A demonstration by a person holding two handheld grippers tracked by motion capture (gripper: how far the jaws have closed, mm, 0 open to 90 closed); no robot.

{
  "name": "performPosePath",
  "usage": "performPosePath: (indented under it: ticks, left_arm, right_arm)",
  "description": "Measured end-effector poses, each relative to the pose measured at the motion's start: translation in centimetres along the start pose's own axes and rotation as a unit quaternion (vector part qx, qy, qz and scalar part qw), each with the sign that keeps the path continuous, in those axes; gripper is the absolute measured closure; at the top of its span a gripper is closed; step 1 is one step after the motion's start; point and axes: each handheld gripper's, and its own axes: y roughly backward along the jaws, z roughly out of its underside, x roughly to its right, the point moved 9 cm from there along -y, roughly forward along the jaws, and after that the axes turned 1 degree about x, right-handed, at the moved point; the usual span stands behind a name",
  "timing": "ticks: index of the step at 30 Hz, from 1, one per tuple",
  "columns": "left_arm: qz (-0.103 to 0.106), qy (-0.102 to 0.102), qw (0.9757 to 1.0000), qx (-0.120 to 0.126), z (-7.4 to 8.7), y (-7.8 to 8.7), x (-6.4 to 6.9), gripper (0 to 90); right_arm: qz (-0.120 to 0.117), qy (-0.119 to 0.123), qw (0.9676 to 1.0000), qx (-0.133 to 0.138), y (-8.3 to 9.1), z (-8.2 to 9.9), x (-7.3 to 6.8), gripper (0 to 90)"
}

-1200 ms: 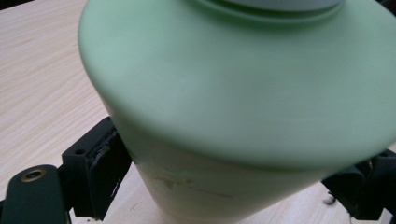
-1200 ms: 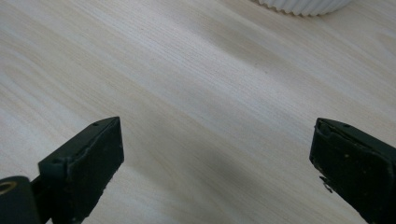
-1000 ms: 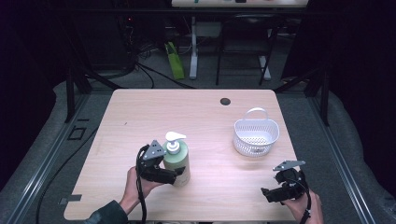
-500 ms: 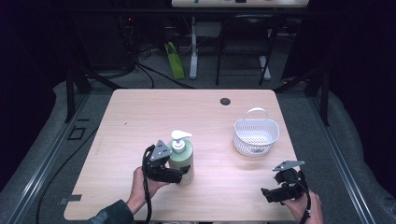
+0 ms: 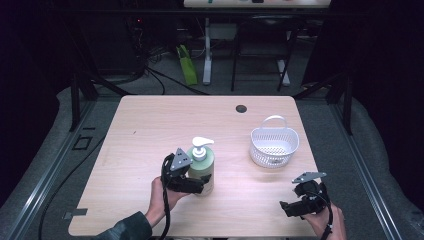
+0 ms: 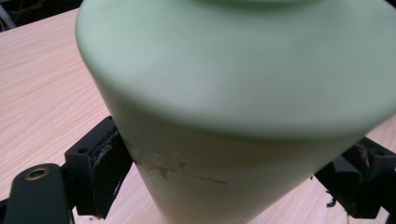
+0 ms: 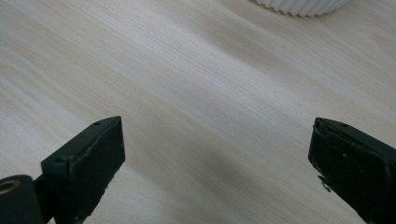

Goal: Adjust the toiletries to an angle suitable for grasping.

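Left hand-held gripper (image 5: 192, 184) clamps green pump bottle (image 5: 202, 169) low on its body to keep it upright, w/ white basket (image 5: 274, 145) off to its right, while right hand-held gripper (image 5: 295, 206) idles wide open.

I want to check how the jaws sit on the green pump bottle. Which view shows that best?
The left gripper view: the green pump bottle fills the gap, a black jaw against each side. The high view shows the whole bottle upright in the left gripper, jaw contact too small to judge.
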Motion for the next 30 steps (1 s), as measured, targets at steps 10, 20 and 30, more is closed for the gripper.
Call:
performPosePath:
  ticks: [10,20,30]
  left_arm:
    - [-0.001,0.004,1.0000,0.002,-0.9,-1.4,1.1,12.5]
    - [0.001,0.003,1.0000,0.004,-1.7,-2.8,2.3,12.5]
    - [-0.005,0.007,1.0000,0.002,-2.4,-4.0,3.3,12.5]
  right_arm:
    - [0.004,0.001,1.0000,0.000,0.2,-0.1,0.0,3.4]
    - [0.009,-0.002,0.9999,0.007,0.4,-0.2,0.0,3.4]
    - [0.008,-0.003,0.9999,0.010,0.5,-0.2,0.1,3.7]
